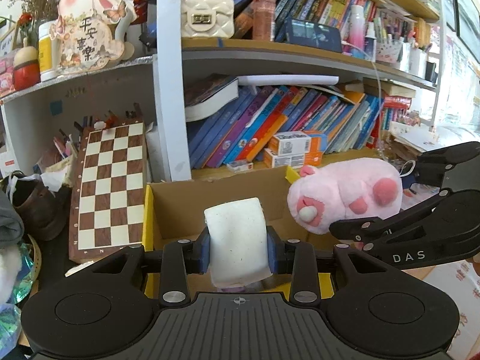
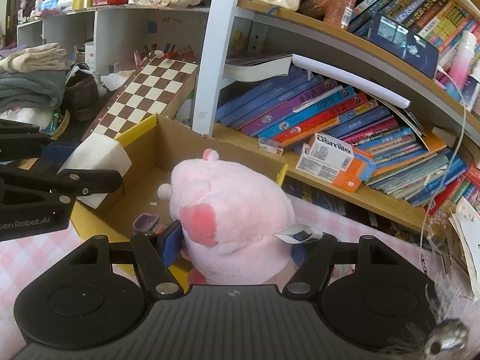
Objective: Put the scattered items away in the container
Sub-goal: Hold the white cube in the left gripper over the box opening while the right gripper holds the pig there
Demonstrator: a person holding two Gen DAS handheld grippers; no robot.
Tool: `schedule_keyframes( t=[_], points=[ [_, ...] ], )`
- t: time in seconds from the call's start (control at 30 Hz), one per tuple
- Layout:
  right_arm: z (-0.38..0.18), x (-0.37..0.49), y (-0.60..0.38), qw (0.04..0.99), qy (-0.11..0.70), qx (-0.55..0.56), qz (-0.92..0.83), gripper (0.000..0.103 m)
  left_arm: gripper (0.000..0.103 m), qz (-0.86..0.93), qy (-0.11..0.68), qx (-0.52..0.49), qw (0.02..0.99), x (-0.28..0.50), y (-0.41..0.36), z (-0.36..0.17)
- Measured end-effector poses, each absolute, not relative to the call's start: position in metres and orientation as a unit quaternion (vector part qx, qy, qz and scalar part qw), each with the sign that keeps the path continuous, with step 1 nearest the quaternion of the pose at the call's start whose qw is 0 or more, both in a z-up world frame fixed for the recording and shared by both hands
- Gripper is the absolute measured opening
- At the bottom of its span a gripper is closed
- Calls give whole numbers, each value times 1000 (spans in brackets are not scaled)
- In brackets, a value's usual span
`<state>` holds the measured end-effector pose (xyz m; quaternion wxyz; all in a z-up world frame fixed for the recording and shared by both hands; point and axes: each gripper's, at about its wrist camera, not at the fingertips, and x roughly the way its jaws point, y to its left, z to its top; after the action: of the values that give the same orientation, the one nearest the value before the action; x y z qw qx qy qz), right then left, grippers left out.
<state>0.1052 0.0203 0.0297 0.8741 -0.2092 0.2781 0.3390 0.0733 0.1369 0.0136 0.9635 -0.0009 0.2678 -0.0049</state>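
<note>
My left gripper (image 1: 238, 253) is shut on a white foam block (image 1: 237, 240) and holds it above the open cardboard box (image 1: 180, 207) with yellow flaps. My right gripper (image 2: 237, 244) is shut on a pink plush toy (image 2: 231, 213) and holds it over the box's right side. The plush toy also shows in the left wrist view (image 1: 345, 193), with the right gripper's black body behind it. The foam block shows in the right wrist view (image 2: 96, 159) at the box's left edge (image 2: 144, 129). A small purple item (image 2: 146, 221) lies on the box floor.
A chessboard (image 1: 109, 186) leans left of the box. A bookshelf with leaning books (image 1: 270, 126) and orange-white cartons (image 2: 336, 159) stands right behind it. Folded clothes (image 2: 30, 84) and a brown shoe (image 1: 36, 204) lie left. A pink checked cloth (image 2: 18, 258) covers the surface.
</note>
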Motion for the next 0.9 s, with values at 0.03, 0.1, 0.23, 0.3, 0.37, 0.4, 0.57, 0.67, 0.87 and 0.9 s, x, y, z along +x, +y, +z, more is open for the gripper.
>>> schedule_keyframes(
  t=[0.03, 0.1, 0.23, 0.3, 0.37, 0.4, 0.57, 0.67, 0.87, 0.9],
  points=[
    [29, 108, 24, 873, 279, -210, 340, 67, 34, -4, 270, -1, 963, 77, 138, 12],
    [26, 113, 30, 871, 280, -213, 344, 67, 34, -3, 275, 0, 962, 83, 141, 9],
    [20, 123, 42, 866, 282, -220, 351, 67, 34, -3, 286, 4, 958, 95, 144, 1],
    [17, 129, 47, 863, 284, -224, 354, 67, 34, -3, 291, 7, 957, 100, 145, -2],
    [14, 133, 52, 860, 285, -228, 357, 67, 34, -4, 297, 10, 955, 105, 145, -6],
    [12, 136, 54, 858, 286, -230, 359, 67, 34, -4, 300, 12, 954, 107, 145, -8],
    [2, 147, 64, 852, 289, -243, 364, 67, 34, -2, 315, 17, 949, 118, 147, -17],
    [-2, 154, 67, 850, 290, -248, 364, 67, 34, -2, 326, 23, 945, 124, 147, -24],
    [-12, 164, 73, 843, 296, -257, 368, 67, 34, -1, 343, 30, 939, 135, 149, -33],
    [-13, 166, 73, 842, 297, -259, 368, 67, 34, -1, 346, 32, 938, 136, 149, -34]
  ],
)
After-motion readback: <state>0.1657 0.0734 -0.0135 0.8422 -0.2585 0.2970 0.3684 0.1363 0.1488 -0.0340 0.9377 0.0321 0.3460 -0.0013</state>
